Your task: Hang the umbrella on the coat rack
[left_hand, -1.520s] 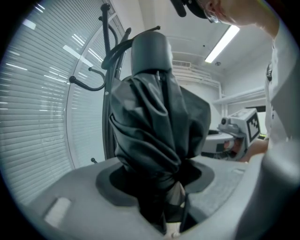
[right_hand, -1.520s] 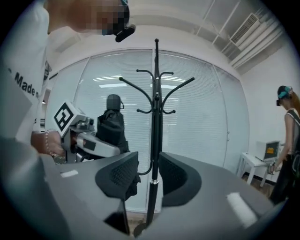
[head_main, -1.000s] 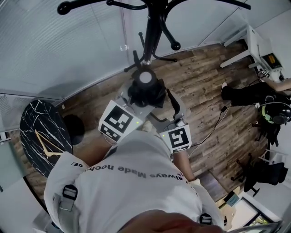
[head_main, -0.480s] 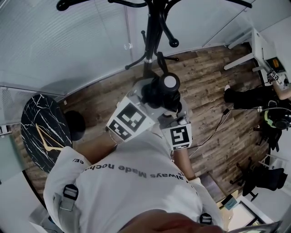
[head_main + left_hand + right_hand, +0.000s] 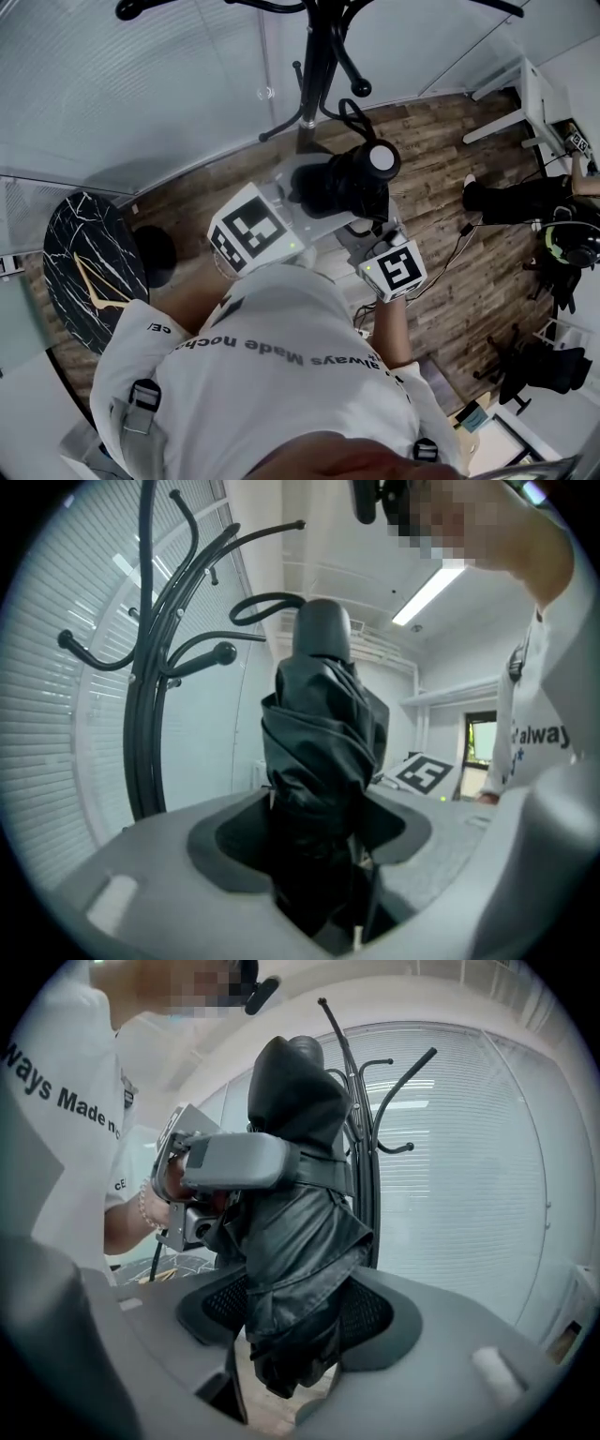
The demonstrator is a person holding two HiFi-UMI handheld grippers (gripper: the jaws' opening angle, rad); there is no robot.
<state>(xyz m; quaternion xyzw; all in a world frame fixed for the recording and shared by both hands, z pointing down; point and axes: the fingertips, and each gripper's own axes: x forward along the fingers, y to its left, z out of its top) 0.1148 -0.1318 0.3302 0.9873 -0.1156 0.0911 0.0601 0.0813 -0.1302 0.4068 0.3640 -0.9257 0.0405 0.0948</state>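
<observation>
Umbrella [image 5: 349, 185], folded, its black fabric bunched into glossy creases below a rounded grey handle [image 5: 323, 630] with a thin cord loop [image 5: 265, 605], is held off the floor just in front of the coat rack [image 5: 317, 66], not on any hook. The left gripper [image 5: 314, 832], matt grey plastic with dark pads, has the fabric bundle filling the gap between its jaws and touching both sides as they ease apart. The right gripper [image 5: 295, 1312], with mesh-textured pads, is closing on the umbrella's lower end, where the cloth presses against both pads. The rack is a black metal stand of slim curved tubes, several ending in ball tips. Beneath lie a wood-plank floor [image 5: 441, 169] and, to the person's left, a round black marble-patterned table [image 5: 89, 272] veined in white. A white T-shirt [image 5: 272, 375] with dark lettering fills the foreground.
</observation>
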